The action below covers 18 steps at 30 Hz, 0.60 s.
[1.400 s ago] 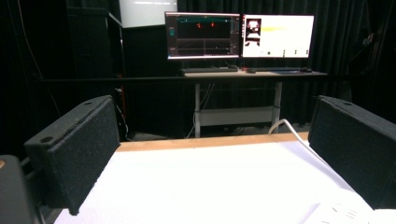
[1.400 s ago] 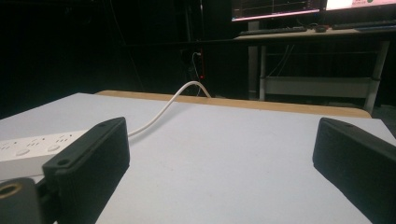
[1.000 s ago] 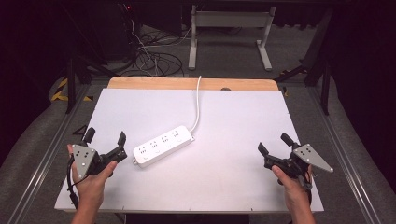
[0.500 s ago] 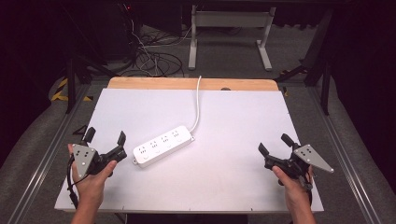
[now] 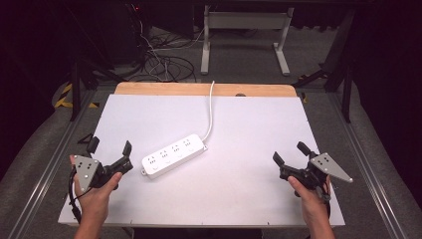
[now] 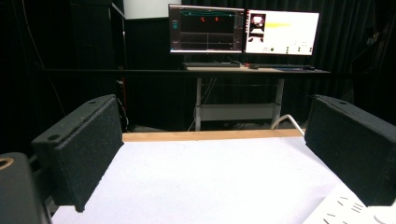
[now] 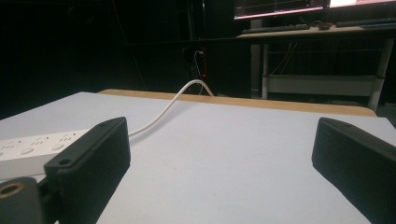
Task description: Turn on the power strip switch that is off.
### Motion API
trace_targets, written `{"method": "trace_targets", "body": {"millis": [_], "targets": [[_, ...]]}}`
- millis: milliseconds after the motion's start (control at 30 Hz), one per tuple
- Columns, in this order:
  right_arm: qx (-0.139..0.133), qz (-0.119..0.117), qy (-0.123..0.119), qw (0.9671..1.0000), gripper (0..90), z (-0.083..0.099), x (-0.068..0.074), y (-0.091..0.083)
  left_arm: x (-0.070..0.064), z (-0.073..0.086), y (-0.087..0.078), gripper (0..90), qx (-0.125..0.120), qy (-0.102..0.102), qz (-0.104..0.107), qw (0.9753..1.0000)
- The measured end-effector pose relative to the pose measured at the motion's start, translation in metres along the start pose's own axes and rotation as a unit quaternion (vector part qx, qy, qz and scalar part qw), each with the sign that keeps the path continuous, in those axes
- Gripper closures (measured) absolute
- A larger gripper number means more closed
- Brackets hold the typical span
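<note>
The left gripper (image 5: 110,148) has its fingers (image 6: 79,151) spread wide, holding nothing and touching nothing. The right gripper (image 5: 289,153) is just as wide and empty. The power strip (image 5: 173,154) lies on the worktop (image 5: 249,129) just right of the left gripper and well left of the right gripper, apart from both. Its white cord (image 5: 211,107) runs to the far edge. The worktop is white with a wooden far strip. Beyond, in the dark room, stands a desk (image 6: 243,70) with two monitors (image 6: 243,28).
</note>
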State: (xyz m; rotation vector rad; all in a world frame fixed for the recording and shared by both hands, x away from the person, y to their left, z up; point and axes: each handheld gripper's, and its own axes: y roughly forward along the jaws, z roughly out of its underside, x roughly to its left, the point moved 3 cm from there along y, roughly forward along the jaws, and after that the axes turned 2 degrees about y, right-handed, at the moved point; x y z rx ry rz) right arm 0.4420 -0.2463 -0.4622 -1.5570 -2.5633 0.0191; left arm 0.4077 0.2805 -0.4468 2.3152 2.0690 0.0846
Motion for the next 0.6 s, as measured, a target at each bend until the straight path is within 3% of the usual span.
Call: {"method": "trace_targets", "body": {"millis": [600], "targets": [[0.003, -0.003, 0.000, 1.0000, 4.8, 0.0007, 0.0004, 0.0017, 0.0026, 0.0009, -0.0001, 5.1, 0.001, -0.002, -0.003, 1.0000]]}}
